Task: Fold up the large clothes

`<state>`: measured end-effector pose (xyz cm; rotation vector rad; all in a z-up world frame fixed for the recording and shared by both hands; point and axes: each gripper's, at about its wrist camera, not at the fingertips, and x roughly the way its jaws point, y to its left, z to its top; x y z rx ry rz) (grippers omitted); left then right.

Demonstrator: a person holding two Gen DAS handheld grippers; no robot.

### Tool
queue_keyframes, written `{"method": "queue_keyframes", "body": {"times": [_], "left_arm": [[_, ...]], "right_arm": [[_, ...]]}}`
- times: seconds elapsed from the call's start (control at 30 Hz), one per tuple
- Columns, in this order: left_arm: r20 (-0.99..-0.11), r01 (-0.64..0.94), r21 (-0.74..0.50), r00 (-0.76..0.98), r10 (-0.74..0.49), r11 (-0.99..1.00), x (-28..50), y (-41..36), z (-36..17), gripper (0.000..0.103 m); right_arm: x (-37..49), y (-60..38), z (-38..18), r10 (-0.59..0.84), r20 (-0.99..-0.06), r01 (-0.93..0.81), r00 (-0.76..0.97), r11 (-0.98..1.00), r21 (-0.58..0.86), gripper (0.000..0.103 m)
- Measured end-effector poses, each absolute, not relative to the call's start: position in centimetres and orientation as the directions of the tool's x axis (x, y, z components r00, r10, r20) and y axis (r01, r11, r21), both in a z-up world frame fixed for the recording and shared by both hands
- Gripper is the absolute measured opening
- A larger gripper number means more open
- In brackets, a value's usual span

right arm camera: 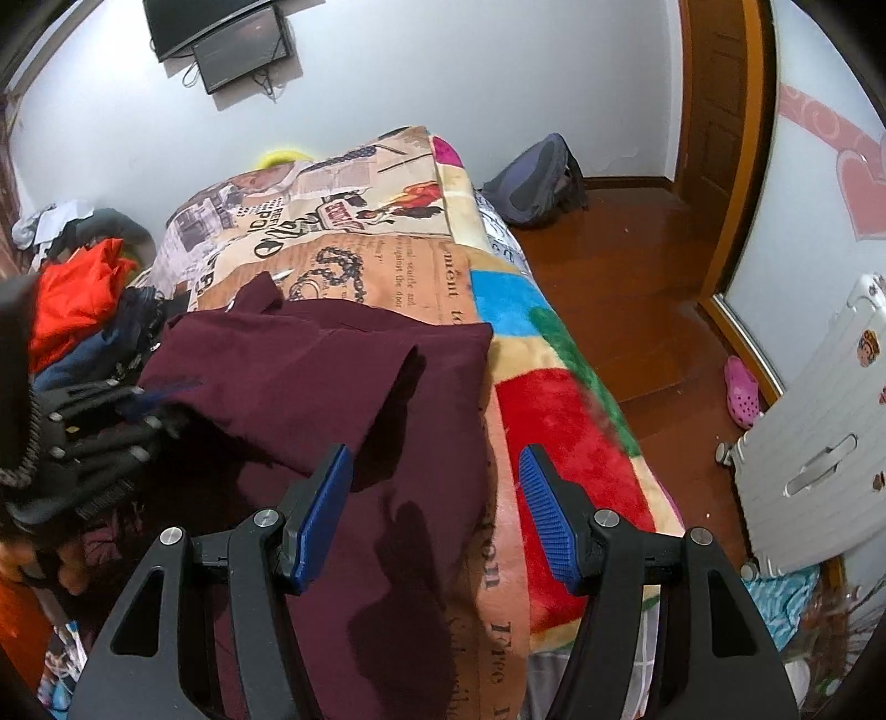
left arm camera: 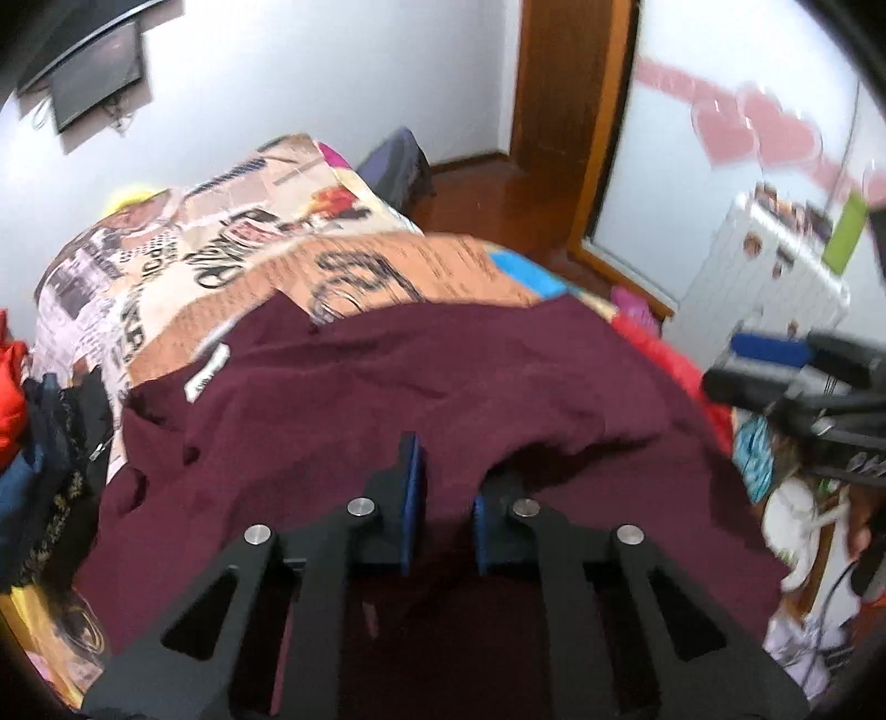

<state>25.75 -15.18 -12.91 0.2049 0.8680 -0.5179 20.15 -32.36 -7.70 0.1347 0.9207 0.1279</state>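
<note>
A large maroon garment (left arm camera: 443, 360) (right arm camera: 332, 376) lies spread on a bed covered by a printed patchwork blanket (left arm camera: 221, 249) (right arm camera: 554, 399). In the left wrist view my left gripper (left arm camera: 446, 471) is shut on a raised fold at the garment's near edge, and cloth fills the gap and drapes over the right fingertip. The left gripper (right arm camera: 111, 410) also shows dark and blurred at the garment's left side in the right wrist view. My right gripper (right arm camera: 437, 459) stands open above the garment's right edge, one pad over cloth and the other over blanket, with nothing pinched. The right gripper (left arm camera: 775, 365) appears at the right of the left wrist view.
A heap of orange and dark clothes (right arm camera: 77, 299) sits at the bed's left. On the wooden floor to the right are a backpack (right arm camera: 537, 177), a pink shoe (right arm camera: 742, 387) and a white suitcase (right arm camera: 819, 443). A screen (right arm camera: 238, 44) hangs on the far wall.
</note>
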Motion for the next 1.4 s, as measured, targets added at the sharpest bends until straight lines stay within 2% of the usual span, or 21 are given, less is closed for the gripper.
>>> {"method": "queue_keyframes", "body": {"times": [0.13, 0.27, 0.53, 0.73, 0.97, 1.0, 1.07, 1.13, 1.2, 1.4], "left_arm": [[-0.716, 0.453, -0.072, 0.597, -0.362, 0.889, 25.7, -11.6, -10.1, 0.008], [-0.672, 0.338, -0.077, 0.678, -0.299, 0.938, 25.7, -6.2, -8.1, 0.007], [-0.658, 0.081, -0.120, 0.740, -0.140, 0.989, 23.3, 5.6, -8.0, 0.004], [-0.717, -0.084, -0.124, 0.696, -0.031, 0.989, 20.9, 12.0, -11.9, 0.004], [-0.829, -0.220, -0.178, 0.559, -0.026, 0.959, 19.8, 16.8, -18.4, 0.005], [-0.840, -0.233, -0.195, 0.541, -0.040, 0.953, 19.6, 17.2, -19.1, 0.007], [-0.851, -0.265, -0.249, 0.519, -0.080, 0.932, 18.9, 18.2, -20.4, 0.018], [-0.849, -0.300, -0.298, 0.518, -0.107, 0.906, 18.1, 19.0, -21.1, 0.042], [-0.842, -0.328, -0.324, 0.528, -0.111, 0.887, 17.5, 19.4, -21.3, 0.050], [-0.798, -0.337, -0.492, 0.542, -0.262, 0.803, 17.8, 20.5, -21.8, 0.051]], "right_arm": [[20.6, -31.4, -7.4, 0.165, -0.778, -0.074, 0.607, 0.986, 0.151, 0.059], [21.0, -30.1, -7.2, 0.187, -0.770, -0.094, 0.610, 0.982, 0.164, 0.059], [22.1, -26.8, -8.6, 0.211, -0.789, -0.136, 0.577, 0.977, 0.162, 0.059], [22.6, -24.8, -9.8, 0.222, -0.811, -0.158, 0.541, 0.974, 0.161, 0.059], [22.5, -23.7, -10.4, 0.219, -0.827, -0.168, 0.519, 0.974, 0.152, 0.059], [22.6, -23.7, -10.4, 0.214, -0.829, -0.166, 0.517, 0.975, 0.148, 0.059], [22.6, -23.8, -10.5, 0.206, -0.832, -0.159, 0.516, 0.977, 0.144, 0.059], [22.7, -24.1, -10.5, 0.202, -0.833, -0.147, 0.516, 0.978, 0.147, 0.059], [22.7, -24.4, -10.4, 0.198, -0.831, -0.135, 0.520, 0.980, 0.149, 0.059], [22.5, -24.4, -10.0, 0.149, -0.821, -0.108, 0.551, 0.988, 0.107, 0.059]]}}
